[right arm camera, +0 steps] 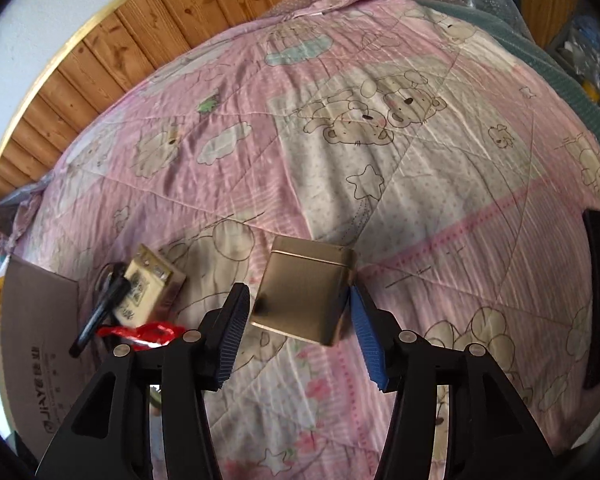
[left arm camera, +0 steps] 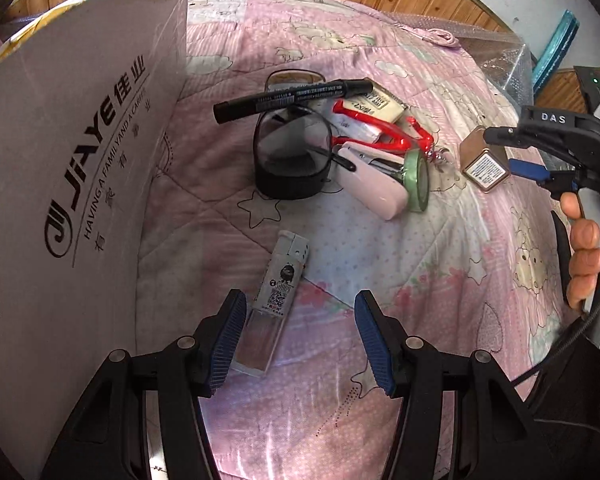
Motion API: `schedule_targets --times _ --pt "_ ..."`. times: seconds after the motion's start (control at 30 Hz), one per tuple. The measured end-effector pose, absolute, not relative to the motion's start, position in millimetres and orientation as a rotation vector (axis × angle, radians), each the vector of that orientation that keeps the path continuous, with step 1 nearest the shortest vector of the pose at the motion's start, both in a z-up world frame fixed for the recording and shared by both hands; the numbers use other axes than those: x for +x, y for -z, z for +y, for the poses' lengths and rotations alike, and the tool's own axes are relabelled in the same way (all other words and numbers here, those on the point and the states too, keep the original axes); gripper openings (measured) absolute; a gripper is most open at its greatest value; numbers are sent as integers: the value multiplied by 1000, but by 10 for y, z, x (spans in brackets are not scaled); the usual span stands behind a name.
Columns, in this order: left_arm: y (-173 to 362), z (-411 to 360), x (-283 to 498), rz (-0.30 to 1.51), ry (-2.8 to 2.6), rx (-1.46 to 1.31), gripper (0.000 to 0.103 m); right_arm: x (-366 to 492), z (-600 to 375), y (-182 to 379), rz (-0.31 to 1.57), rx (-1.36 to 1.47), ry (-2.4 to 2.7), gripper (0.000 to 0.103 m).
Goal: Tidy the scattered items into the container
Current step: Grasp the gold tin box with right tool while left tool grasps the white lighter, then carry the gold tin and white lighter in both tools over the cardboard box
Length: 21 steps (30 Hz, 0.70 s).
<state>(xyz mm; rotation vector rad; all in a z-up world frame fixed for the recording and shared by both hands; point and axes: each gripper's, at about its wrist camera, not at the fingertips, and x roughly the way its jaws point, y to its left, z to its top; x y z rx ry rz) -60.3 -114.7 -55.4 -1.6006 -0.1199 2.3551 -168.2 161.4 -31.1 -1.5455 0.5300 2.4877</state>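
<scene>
My left gripper (left arm camera: 300,300) is open low over the pink quilt. A white lighter (left arm camera: 278,292) lies by its left finger. To the left stands the grey cardboard box wall (left arm camera: 80,152). Ahead is a pile: black marker (left arm camera: 292,96), dark round tub (left arm camera: 292,160), red-handled tool (left arm camera: 380,134), pink stapler (left arm camera: 374,184), green tape roll (left arm camera: 418,180), cream packet (left arm camera: 384,104). My right gripper (right arm camera: 298,296) is open around a tilted gold tin (right arm camera: 304,292). Its right pad touches the tin; a gap shows at the left. From the left wrist, the tin (left arm camera: 482,164) sits at the right gripper (left arm camera: 500,149).
The quilt (right arm camera: 380,160) covers a bed with a wooden headboard (right arm camera: 140,40) behind it. A hand (left arm camera: 584,248) holds the right gripper at the right edge. In the right wrist view the box (right arm camera: 40,320), the marker (right arm camera: 100,316) and the cream packet (right arm camera: 148,284) lie to the left.
</scene>
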Motion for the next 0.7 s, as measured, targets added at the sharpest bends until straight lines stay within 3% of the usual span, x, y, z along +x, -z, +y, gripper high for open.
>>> schedule_targets --times 0.17,0.23,0.27,0.7 --pt "563 -1147 -615 -90 -2395 -1535 59 -1762 1712 568 547 -1562 -2473 54" --pt "554 -1149 -622 -37 -2429 -1530 22 -1723 1767 563 586 -1551 -2485 53" --pt "551 -1168 -631 -41 -2421 -1531 20 -1703 1786 550 598 -1549 -2489 53" --pt "321 -1137 -508 -95 -2415 -1495 20 -1342 1854 383 690 -1544 -2518 52"
